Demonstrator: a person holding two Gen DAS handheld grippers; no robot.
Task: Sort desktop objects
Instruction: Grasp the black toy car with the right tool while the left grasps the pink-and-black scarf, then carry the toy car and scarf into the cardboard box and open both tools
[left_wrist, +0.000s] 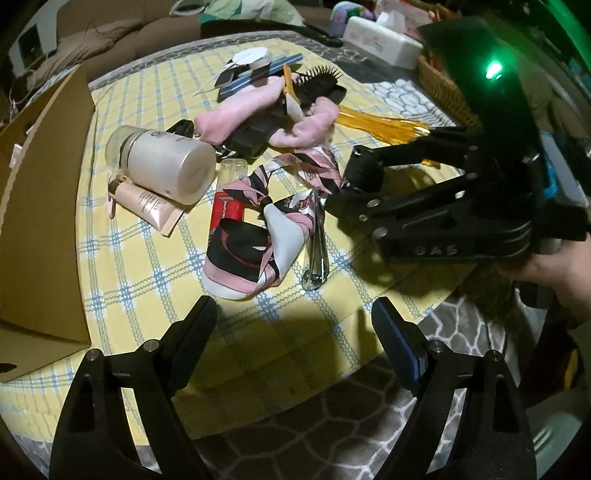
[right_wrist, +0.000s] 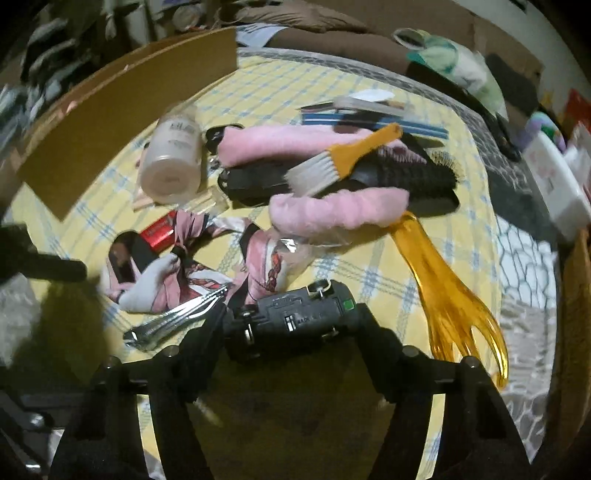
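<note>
My right gripper (right_wrist: 291, 321) is shut on a small black device (right_wrist: 295, 317) with a green square, low over the yellow checked cloth (right_wrist: 369, 266). In the left wrist view the right gripper (left_wrist: 347, 181) reaches in from the right, beside a pink and black scarf (left_wrist: 258, 229). My left gripper (left_wrist: 295, 310) is open and holds nothing, hanging over the cloth's near edge. Metal nail clippers (left_wrist: 317, 251) lie by the scarf. A white jar (left_wrist: 166, 166) lies on its side on a pink tube (left_wrist: 147, 205). A red box (left_wrist: 227, 212) is half under the scarf.
A cardboard box (left_wrist: 37, 221) stands at the left. A pink cloth (left_wrist: 236, 110), a black hairbrush (left_wrist: 317, 85) and an orange brush (right_wrist: 354, 155) are piled further back. An amber massager (right_wrist: 454, 306) lies right. A tissue box (left_wrist: 384, 40) and a wicker basket (left_wrist: 447, 85) stand beyond.
</note>
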